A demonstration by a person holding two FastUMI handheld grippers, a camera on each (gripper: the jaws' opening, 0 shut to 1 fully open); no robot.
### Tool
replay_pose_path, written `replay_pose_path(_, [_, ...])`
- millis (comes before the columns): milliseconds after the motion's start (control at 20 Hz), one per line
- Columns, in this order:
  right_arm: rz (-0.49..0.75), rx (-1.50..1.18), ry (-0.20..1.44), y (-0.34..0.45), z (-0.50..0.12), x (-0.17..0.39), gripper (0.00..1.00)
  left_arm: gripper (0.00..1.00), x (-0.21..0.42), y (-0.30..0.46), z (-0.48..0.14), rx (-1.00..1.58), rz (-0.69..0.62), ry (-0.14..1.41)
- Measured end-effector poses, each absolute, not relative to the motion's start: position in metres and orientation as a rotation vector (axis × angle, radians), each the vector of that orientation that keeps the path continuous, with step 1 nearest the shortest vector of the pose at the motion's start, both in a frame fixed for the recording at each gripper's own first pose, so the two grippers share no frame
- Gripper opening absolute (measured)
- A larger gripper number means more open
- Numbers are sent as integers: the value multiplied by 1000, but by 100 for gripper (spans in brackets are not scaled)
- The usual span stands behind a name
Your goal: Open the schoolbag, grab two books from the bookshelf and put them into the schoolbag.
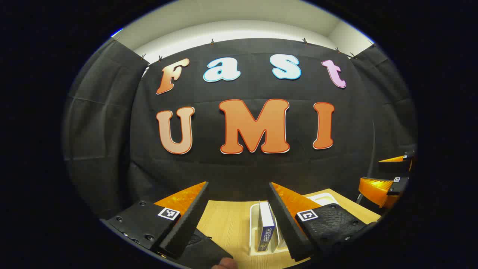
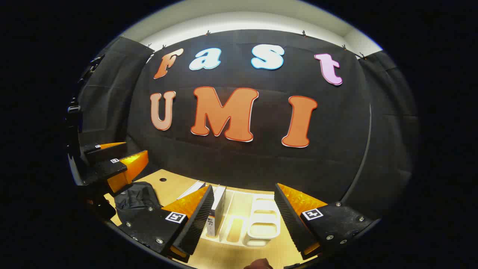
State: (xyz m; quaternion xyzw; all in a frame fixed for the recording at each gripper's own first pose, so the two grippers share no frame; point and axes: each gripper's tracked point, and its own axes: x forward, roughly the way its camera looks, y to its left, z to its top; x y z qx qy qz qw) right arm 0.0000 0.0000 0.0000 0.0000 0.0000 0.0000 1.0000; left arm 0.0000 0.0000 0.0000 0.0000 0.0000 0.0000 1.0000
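- Here, our left hand-held gripper (image 1: 239,220) is released, its jaws spread wide with nothing between them but air; it is raised above the tabletop (image 1: 227,224) and aimed at the booth's cloth wall.
- Our right hand-held gripper (image 2: 242,220) is likewise released and empty, held at much the same height and facing the same way; in the left gripper view it sits off at 4 o'clock.
- In the left gripper view, a book (image 1: 266,231) with a blue spine stands upright in the white bookshelf (image 1: 254,224), down at 6 o'clock, just beside the inner face of that gripper's right finger but apart from it, as far as we can judge.
- In the right gripper view the same white rack shows as several slots at 6 o'clock, with a book standing in the leftmost slots; whether a second book stands beside it we cannot tell for sure.
- The schoolbag (image 2: 136,198), a dark soft lump, lies on the tabletop at 8 o'clock in the right gripper view, left of the bookshelf and well apart from the right gripper's reach. We cannot tell whether its zip is open.
- By our reckoning the task is barely begun: no book is held, none shows inside the bag, and the bag looks untouched.
- Left to do: open the bag, lift two books from the rack, place both inside.
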Motion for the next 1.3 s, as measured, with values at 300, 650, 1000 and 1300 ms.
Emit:
replay_pose_path(300, [21, 13, -16, -6, -2, 18, 96, 96, 7, 2, 5, -13, 54, -29])
replay_pose_path(650, [-27, 73, -13, 15, -3, 29, 96, 96, 22, 10, 11, 0, -3, -59])
replay_pose_path(1000, [-72, 73, 13, 27, -7, 34, 97, 96, 33, 23, 0, 13, -35, -42])
replay_pose_path(1300, [-69, 73, 31, 26, -12, 35, 97, 96, 26, 28, -21, 73, -47, -9])
